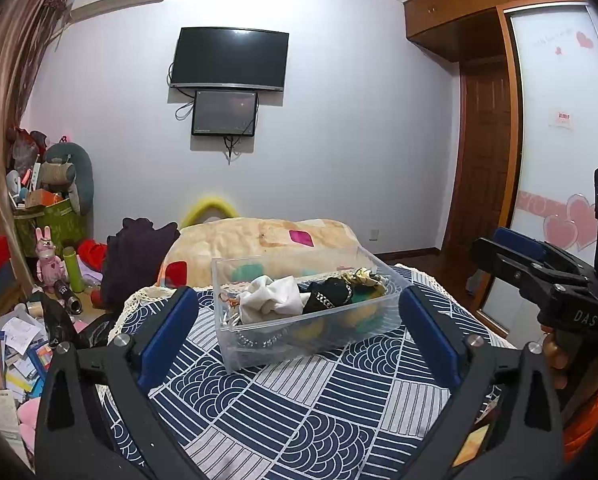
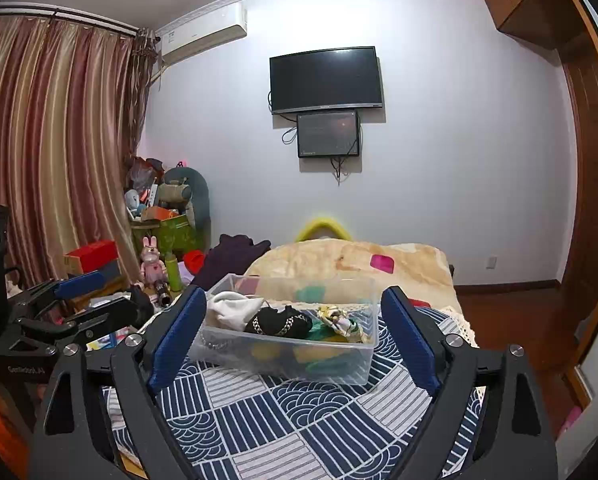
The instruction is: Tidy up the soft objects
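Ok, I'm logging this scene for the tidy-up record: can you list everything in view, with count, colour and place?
clear plastic bin: one, transparent, on the patterned cloth
white fabric scrunchie: one, white, in the bin's left part
black scrunchie with chain trim: one, black, mid-bin
gold-patterned scrunchie: one, gold and white, bin's right end
navy-and-white patterned cloth: one, under the bin
beige blanket: one, behind the bin
wall-mounted screens: two, black, far wall
pink rabbit toy: one, by the curtain
left gripper: open, empty
right gripper: open, empty
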`<state>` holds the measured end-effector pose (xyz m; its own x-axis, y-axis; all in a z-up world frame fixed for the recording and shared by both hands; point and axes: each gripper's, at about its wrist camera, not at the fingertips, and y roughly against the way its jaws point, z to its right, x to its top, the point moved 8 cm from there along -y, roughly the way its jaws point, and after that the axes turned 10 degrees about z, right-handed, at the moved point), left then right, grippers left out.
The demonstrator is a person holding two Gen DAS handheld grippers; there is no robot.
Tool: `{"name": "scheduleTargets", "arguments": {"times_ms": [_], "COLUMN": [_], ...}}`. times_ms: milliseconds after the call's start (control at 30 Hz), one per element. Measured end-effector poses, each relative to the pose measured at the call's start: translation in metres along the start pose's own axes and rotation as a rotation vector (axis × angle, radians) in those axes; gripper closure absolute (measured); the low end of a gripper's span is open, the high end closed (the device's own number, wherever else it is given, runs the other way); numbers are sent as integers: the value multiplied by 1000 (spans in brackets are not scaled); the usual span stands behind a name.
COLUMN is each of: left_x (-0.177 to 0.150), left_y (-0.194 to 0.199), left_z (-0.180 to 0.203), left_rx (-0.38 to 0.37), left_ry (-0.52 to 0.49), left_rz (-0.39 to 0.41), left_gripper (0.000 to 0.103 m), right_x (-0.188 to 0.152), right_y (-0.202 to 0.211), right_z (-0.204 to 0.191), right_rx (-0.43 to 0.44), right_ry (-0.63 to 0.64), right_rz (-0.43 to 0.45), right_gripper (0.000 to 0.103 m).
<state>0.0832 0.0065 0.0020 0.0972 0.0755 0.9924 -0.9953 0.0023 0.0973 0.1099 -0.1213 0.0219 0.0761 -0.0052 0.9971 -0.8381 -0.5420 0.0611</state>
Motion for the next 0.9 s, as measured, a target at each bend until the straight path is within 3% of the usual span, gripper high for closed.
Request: {"name": "scheduleTargets", "arguments": {"times_ms": [100,900], "left_x": [-2,-4], "left_y": [0,4], "left_z": [1,2], "left_rx": [-6,-12], "left_ry": [-4,16], "left_rz": [-1,-1], "left_gripper": [1,1], "right_x": [-2,-14], "right_y": [2,12], "right_z": [1,1], "right_rx": [-5,10], "right_ry": [-4,-12], "right_rz": [3,-12], "right_gripper": [7,7]}}
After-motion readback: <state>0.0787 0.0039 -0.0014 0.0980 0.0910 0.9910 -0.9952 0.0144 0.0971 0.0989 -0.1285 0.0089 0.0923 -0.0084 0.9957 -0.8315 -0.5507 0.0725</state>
